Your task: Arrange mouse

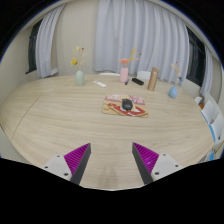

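A dark mouse [127,102] lies on a red and tan mouse mat [124,108] near the far side of the round wooden table [60,115]. A second small dark thing [114,101] lies on the mat to its left. My gripper [112,160] is well short of the mat, over bare table. Its fingers [76,160] stand wide apart with nothing between the purple pads.
Beyond the mat stand a green vase with a flower [80,75], a pink bottle [124,72], a brown bottle [153,78] and a light blue cup [175,89]. A flat white item [100,83] lies near them. Curtains and windows are behind. A white chair [212,125] is at the right.
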The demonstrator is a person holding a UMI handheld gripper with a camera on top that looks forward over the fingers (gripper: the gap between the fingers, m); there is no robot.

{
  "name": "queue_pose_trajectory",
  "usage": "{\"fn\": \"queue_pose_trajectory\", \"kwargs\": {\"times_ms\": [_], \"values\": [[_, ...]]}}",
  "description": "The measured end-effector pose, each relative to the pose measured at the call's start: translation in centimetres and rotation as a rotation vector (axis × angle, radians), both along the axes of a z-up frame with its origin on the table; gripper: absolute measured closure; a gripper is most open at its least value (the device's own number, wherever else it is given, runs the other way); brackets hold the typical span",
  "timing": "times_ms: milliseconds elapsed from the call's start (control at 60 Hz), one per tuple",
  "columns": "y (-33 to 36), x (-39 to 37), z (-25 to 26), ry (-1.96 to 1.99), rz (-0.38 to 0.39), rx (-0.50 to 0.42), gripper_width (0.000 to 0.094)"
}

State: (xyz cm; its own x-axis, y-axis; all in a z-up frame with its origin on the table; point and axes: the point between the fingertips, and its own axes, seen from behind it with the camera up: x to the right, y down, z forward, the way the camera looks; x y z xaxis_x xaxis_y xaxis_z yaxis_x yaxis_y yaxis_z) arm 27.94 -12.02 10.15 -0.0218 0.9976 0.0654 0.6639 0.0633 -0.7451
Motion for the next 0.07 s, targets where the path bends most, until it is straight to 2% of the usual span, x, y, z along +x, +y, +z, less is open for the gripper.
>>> {"fn": "queue_pose_trajectory", "kwargs": {"times_ms": [67], "values": [[0.09, 0.54, 0.26, 0.005, -0.002, -0.007, 0.0076]]}}
